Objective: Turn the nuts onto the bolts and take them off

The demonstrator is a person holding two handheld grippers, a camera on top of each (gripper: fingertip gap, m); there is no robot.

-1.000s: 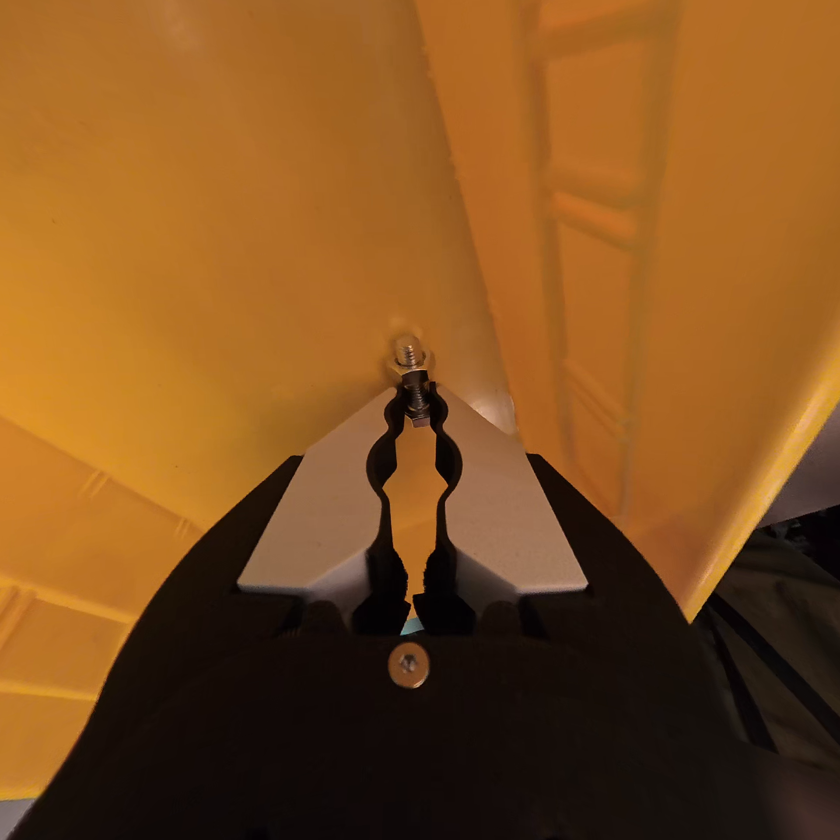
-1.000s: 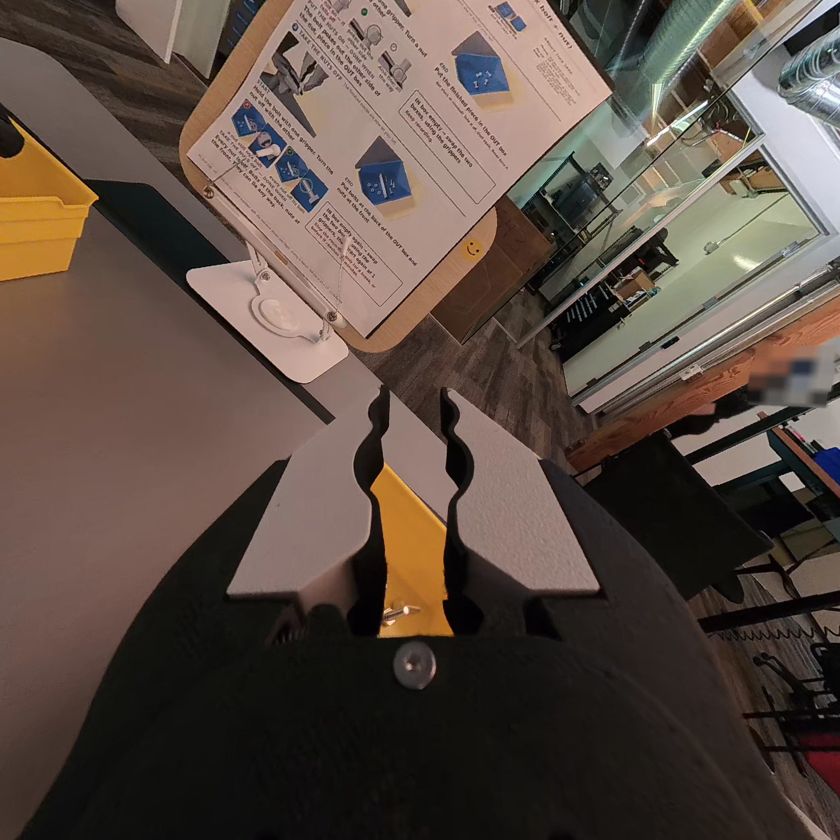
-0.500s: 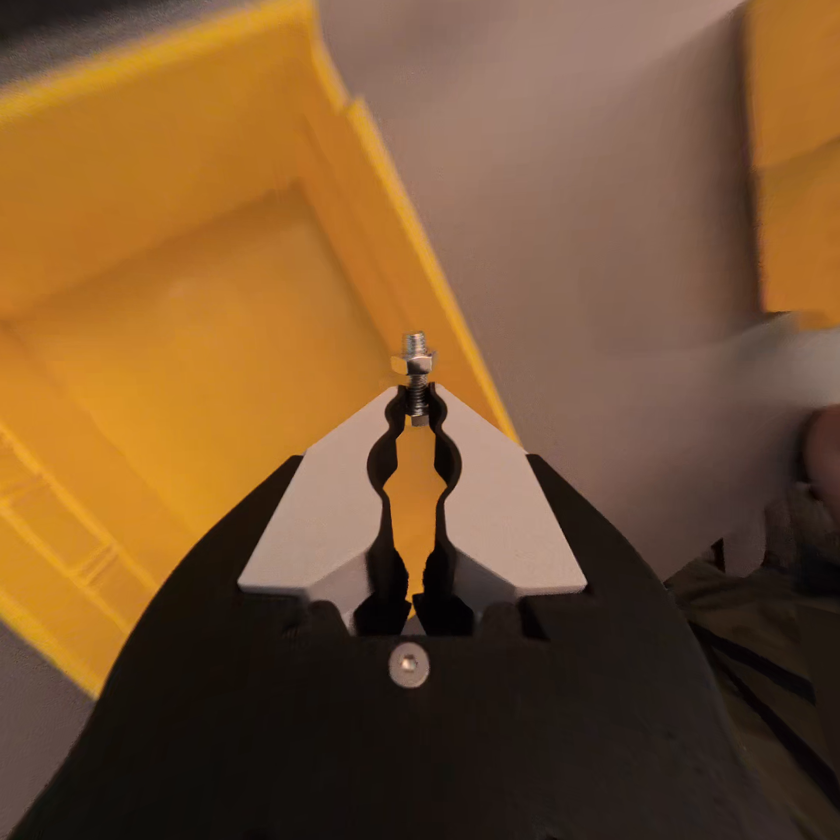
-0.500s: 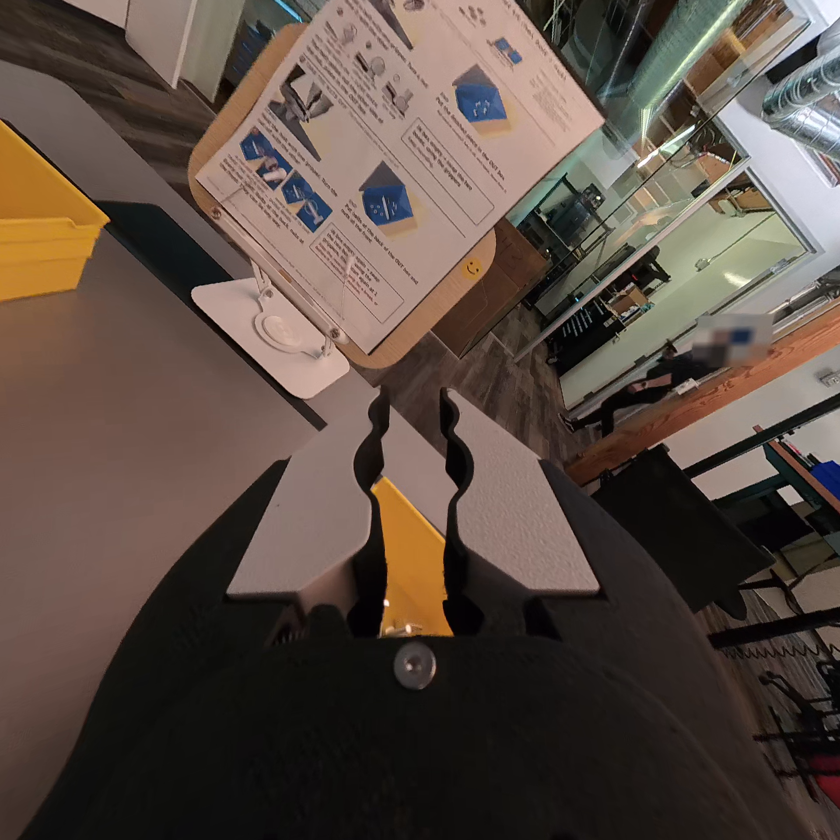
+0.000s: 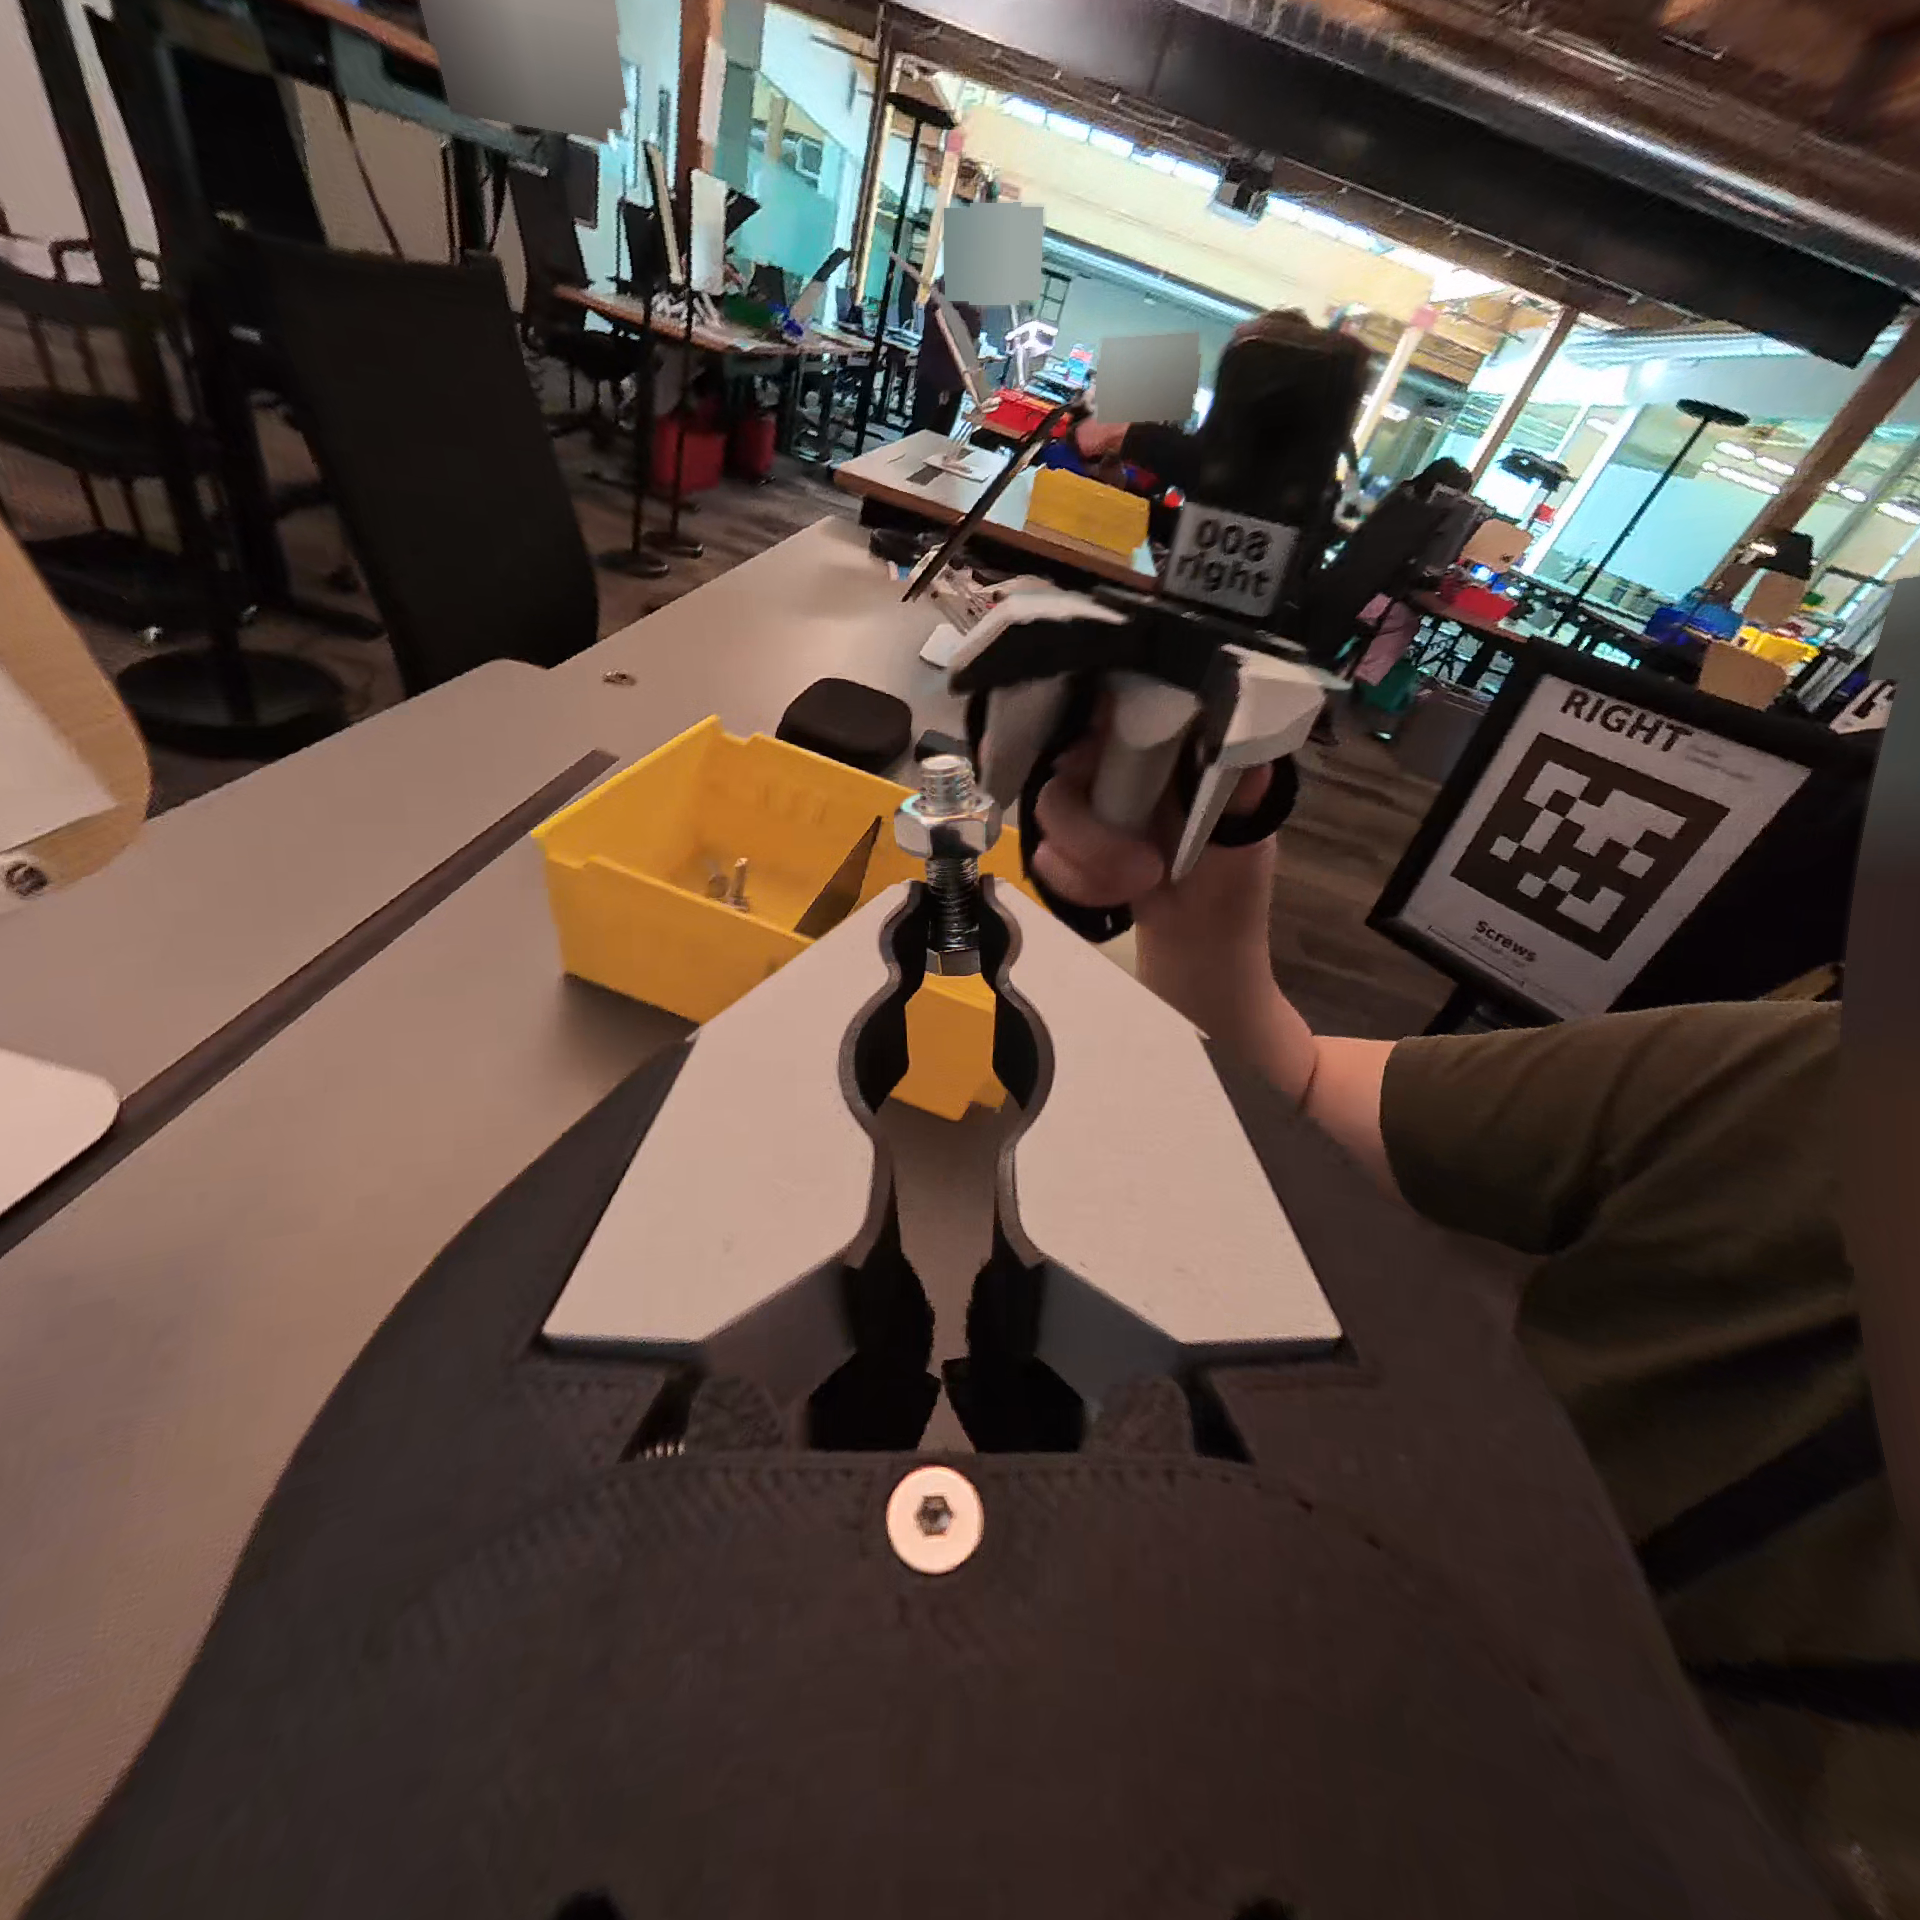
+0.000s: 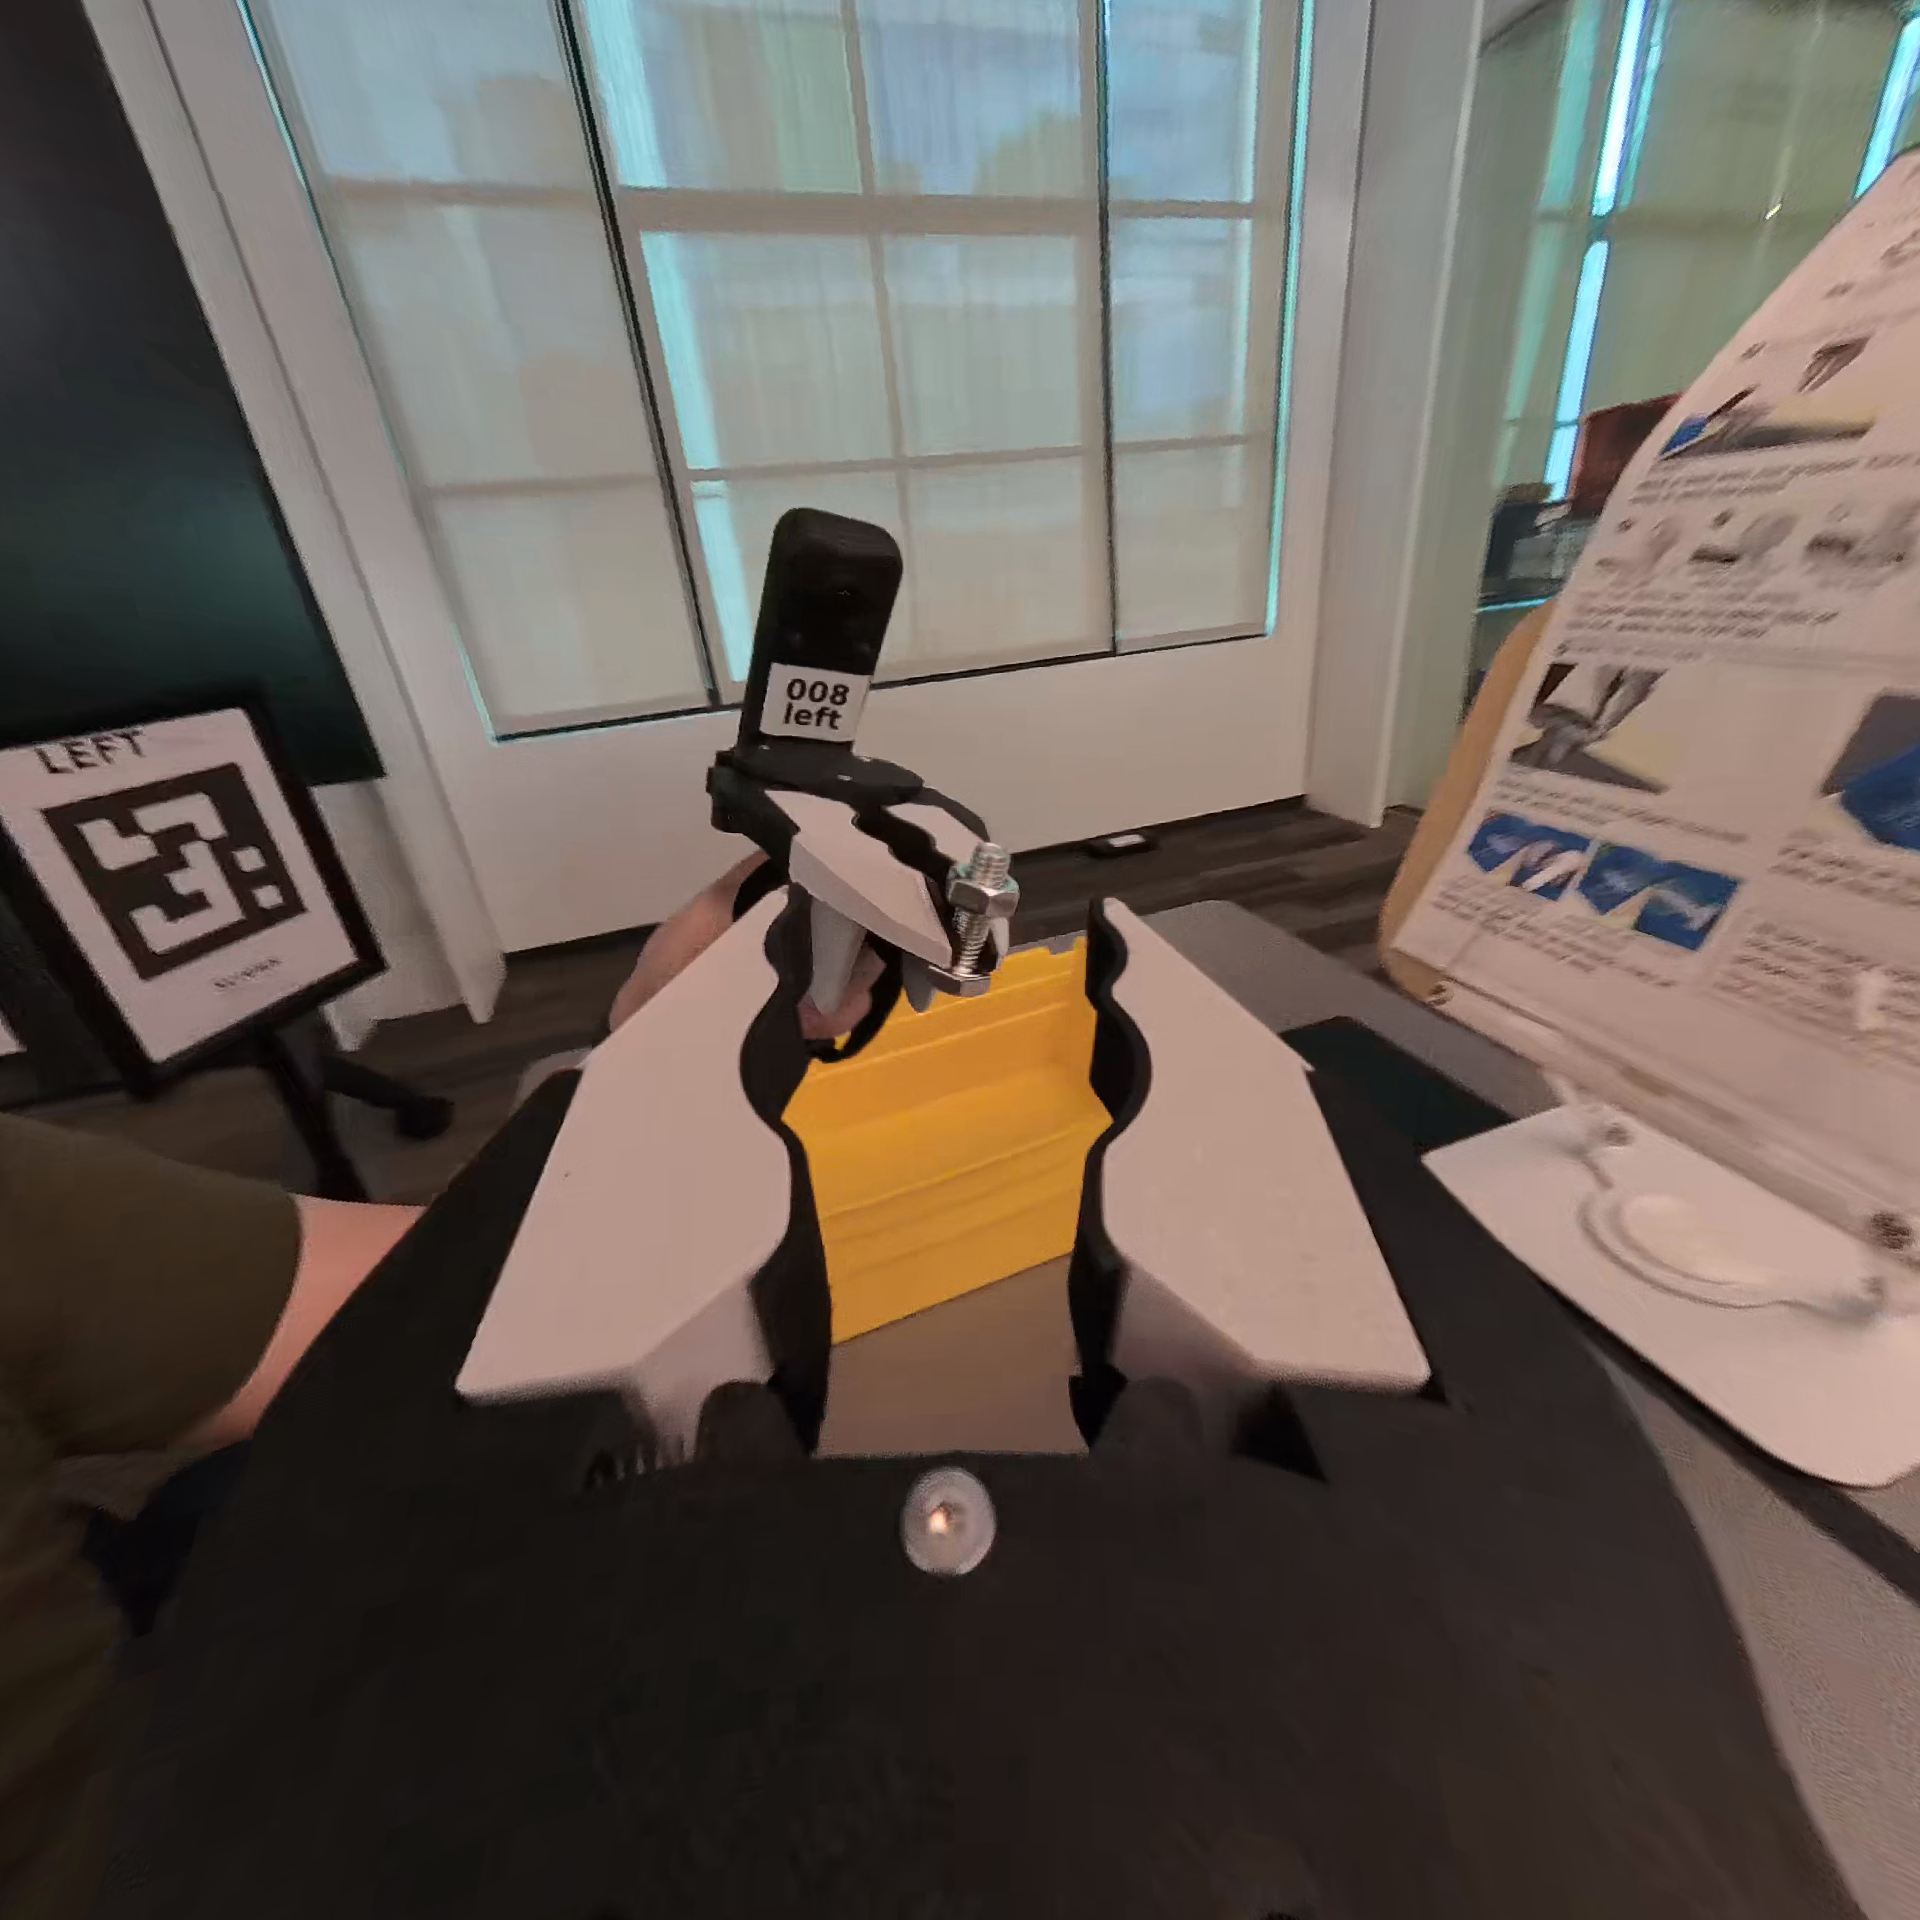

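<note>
The left claw (image 5: 951, 914) is clenched on a bolt (image 5: 948, 831), gripping it low on the threaded shank with the hex head tucked between the fingertips. In the left wrist view the bolt's long axis runs straight out along the fingers, its threaded tip pointing away from the camera and up the frame; a hex nut (image 5: 943, 829) sits on the shank just beyond the fingertips, with a short length of thread showing past it. In the right wrist view the same left claw (image 6: 961, 935) is seen from the side, held up in the air above a yellow bin (image 6: 935, 1122), and the bolt (image 6: 977, 920) stands nearly upright, tip leaning slightly to the right, the nut (image 6: 982, 899) around its middle. The right claw (image 6: 940, 935) is released, its fingers spread wide with nothing between them, and it faces the bolt from nearby without touching it. From the left wrist view the right claw (image 5: 1132, 769) hangs just behind and to the right of the bolt's tip, held by a hand (image 5: 1101, 862). Below it a second yellow bin (image 5: 665, 904) sits on the grey tabletop (image 5: 312, 1091) with a few loose bolts (image 5: 727, 883) lying inside. An instruction board (image 6: 1704, 790) on a white stand rises at the right of the right wrist view.
</note>
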